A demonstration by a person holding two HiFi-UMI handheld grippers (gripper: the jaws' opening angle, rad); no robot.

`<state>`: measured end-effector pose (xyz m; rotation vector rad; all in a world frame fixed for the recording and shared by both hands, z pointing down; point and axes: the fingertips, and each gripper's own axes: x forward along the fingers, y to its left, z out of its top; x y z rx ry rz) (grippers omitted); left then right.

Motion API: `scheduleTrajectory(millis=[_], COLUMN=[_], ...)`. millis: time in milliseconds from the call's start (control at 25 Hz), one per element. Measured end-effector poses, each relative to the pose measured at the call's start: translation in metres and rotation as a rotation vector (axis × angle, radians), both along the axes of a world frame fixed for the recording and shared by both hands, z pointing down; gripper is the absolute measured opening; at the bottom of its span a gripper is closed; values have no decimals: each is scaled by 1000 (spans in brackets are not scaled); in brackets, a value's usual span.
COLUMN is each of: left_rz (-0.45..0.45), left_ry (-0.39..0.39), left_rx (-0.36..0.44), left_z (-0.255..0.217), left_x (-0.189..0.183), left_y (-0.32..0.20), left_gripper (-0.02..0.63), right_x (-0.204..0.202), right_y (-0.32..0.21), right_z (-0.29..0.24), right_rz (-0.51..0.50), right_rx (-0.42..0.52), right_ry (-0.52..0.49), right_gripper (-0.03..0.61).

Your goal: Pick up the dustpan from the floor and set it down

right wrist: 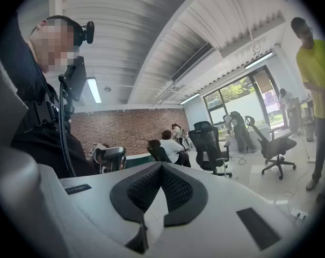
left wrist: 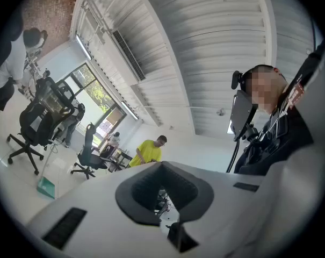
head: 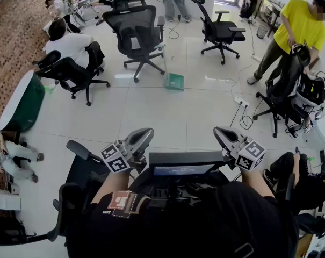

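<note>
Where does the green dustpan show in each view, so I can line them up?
Head view: the dustpan lies on the floor, upper centre, just right of the black office chair.
Left gripper view: the dustpan is at lower left, below that chair.
Right gripper view: I cannot make it out.
Shared landmark: the person in the yellow shirt.

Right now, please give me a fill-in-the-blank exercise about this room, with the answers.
The dustpan on the floor is ___ in colour.
The left gripper and the right gripper have ___ jaws, holding nothing.
The standing person at the right wears a ___ shirt.
Answers: green; shut; yellow.
</note>
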<state>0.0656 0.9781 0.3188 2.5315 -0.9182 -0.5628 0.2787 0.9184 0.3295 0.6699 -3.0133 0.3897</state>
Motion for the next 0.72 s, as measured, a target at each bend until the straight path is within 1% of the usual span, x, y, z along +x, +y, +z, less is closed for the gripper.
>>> scheduleTrajectory(millis=[160, 400, 560, 640, 720], left_rz=[-6, -12, -11, -13, -18], left_ry=[-9, -5, -4, 0, 5], left_rx=[4, -10, -22, -26, -37], left_z=[-3, -5, -2, -3, 0], left_x=[27, 90, 126, 138, 139], left_y=[-6, -17, -24, -29, -36], left_gripper=[17, 17, 17, 17, 17], right_x=[26, 85, 115, 125, 127], right_y=[-6, -20, -29, -36, -47], right_z=[-2, -2, 4, 3, 3], right_rz=[-11, -27, -40, -47, -47], right_rx=[10, 11, 2, 3, 1], right_ry=[-8, -31, -43, -43, -46], right_gripper=[9, 9, 9, 9, 9])
